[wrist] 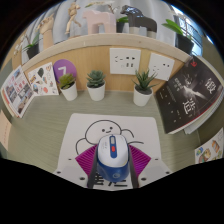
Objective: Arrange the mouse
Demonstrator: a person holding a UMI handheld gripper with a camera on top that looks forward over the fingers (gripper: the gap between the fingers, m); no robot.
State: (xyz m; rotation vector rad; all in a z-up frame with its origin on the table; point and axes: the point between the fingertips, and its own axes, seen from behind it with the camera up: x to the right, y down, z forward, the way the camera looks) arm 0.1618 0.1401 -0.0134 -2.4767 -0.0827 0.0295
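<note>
A white computer mouse with a blue stripe and a red spot on its back (112, 153) lies between the two fingers of the gripper (113, 168), resting on a white mouse mat printed with a round cartoon figure (92, 133). The magenta pads (137, 161) sit just beside the mouse's flanks on either side; they seem to touch it, but the view here is too cramped to say whether both press on it or whether a thin gap remains, so I cannot tell if the gripper is clenched or released.

The mat lies on a green desk surface (40, 130) that spreads out ahead of the fingers. Beyond the mat stand three small green potted plants in white pots: one ahead and to the left (67, 85), one nearly straight ahead (96, 84), one ahead and to the right (144, 87). Just beside the left plant leans a purple card with a white mark (65, 69).

Behind the plants runs a pale wooden partition (100, 55) bearing a white socket panel (125, 60). Further to the left lie printed leaflets with pictures (25, 85). To the right a dark book or box with white lettering (190, 98) rests tilted.
</note>
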